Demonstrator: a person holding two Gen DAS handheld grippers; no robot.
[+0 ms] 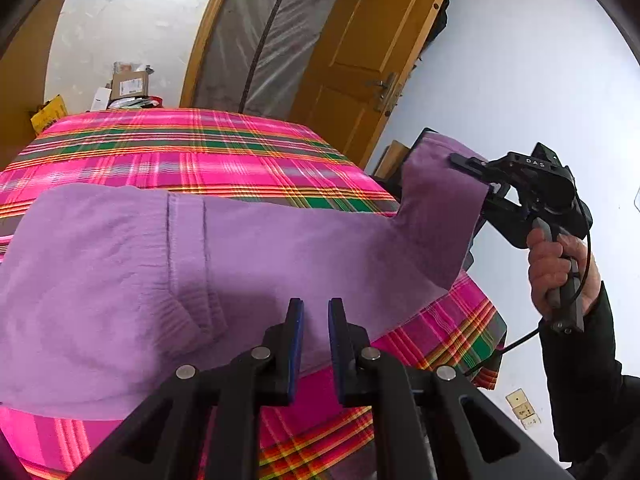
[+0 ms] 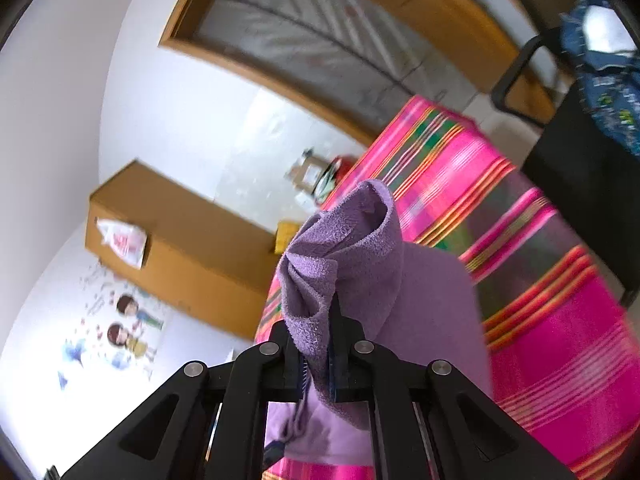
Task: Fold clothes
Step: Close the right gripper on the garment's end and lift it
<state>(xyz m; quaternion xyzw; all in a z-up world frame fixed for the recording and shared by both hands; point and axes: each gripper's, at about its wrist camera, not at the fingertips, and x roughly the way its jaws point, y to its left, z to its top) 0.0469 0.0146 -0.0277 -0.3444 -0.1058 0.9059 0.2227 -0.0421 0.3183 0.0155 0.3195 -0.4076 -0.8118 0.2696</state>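
A purple sweater [image 1: 120,264] lies on a pink plaid cloth [image 1: 192,148] and fills the left and centre of the left wrist view. Its near edge runs along the bottom left of the frame, and a strip of cloth is bare below it. Behind the sweater, toward the top of the frame, a wide part of the cloth is bare up to its far edge. At the right the cloth corner hangs down, and beyond it is only white wall.

The left gripper [image 1: 316,320] is at the bottom centre, over the near part of the sweater. Its fingers stand a little apart, and nothing is pinched between them.

One end of the sweater is lifted off the cloth at the right of the frame. The right gripper [image 1: 486,184] holds it there, in front of the white wall, and a hand [image 1: 560,268] in a dark sleeve grips the handle. In the right wrist view the fingers of this gripper [image 2: 320,356] are pressed together on a bunched fold of the sweater [image 2: 344,248], and the rest of it hangs down to the cloth [image 2: 560,340].

On top of the right gripper the white letters "DAS" can be read. A box [image 1: 130,84] behind the cloth, at upper left, has a label, but it is too small to read.
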